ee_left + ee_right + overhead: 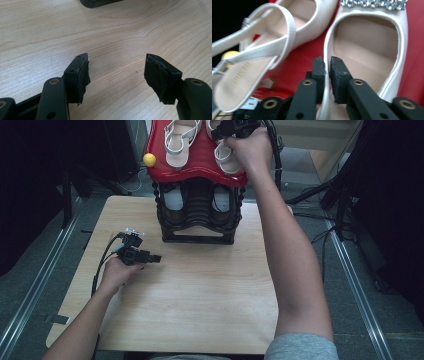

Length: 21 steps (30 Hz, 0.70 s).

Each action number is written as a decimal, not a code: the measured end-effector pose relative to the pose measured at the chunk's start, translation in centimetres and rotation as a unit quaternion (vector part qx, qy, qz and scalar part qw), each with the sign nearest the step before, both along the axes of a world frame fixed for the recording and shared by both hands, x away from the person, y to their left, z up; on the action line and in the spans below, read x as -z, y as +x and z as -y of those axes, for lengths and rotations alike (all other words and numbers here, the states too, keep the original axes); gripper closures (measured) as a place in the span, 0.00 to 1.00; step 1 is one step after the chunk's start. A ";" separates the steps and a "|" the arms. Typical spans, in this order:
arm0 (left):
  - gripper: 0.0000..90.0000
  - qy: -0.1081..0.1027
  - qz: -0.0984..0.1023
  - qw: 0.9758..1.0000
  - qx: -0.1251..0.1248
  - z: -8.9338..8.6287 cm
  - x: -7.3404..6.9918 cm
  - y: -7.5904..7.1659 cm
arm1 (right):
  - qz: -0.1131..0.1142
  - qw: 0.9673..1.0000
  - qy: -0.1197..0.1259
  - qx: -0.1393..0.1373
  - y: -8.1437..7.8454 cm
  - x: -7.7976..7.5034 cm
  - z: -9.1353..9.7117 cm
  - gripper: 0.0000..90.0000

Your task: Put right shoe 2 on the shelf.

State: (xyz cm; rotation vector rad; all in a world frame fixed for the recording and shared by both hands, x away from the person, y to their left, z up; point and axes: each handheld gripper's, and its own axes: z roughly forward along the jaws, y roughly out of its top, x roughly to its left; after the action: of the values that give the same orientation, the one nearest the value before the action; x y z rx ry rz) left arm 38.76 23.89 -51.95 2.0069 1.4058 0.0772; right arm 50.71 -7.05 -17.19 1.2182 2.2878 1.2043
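right claw [327,65] — pinching rim of white shoe [367,45] on red rack top [200,157] | left claw [116,75] — spread, over desk [112,32]

wooden table [200,295], grey floor [30,270], dark surroundings

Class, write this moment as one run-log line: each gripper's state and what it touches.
left gripper: open, over table, holds nothing | right gripper: jaws astride rim of right shoe on red shelf | left shoe: beside it
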 end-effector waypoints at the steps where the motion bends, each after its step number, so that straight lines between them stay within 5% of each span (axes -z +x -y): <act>1: 0.41 0.001 0.000 1.000 0.000 0.0 0.0 0.0 | 0.000 1.000 0.005 0.000 -0.1 -0.1 0.1 0.91; 14: 0.41 0.002 0.000 1.000 0.001 0.0 0.0 0.0 | 0.001 0.999 0.054 0.007 -0.7 -2.0 1.8 0.86; 21: 0.41 0.000 -0.001 1.000 -0.001 0.1 0.0 0.0 | 0.010 0.998 0.059 0.019 -1.2 -2.9 3.7 0.86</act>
State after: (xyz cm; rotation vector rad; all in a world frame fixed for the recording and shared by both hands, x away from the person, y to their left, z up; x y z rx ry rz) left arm 38.73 23.83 -51.93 2.0061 1.4080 0.0761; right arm 49.53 -10.76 -14.29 1.2778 2.1974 1.3484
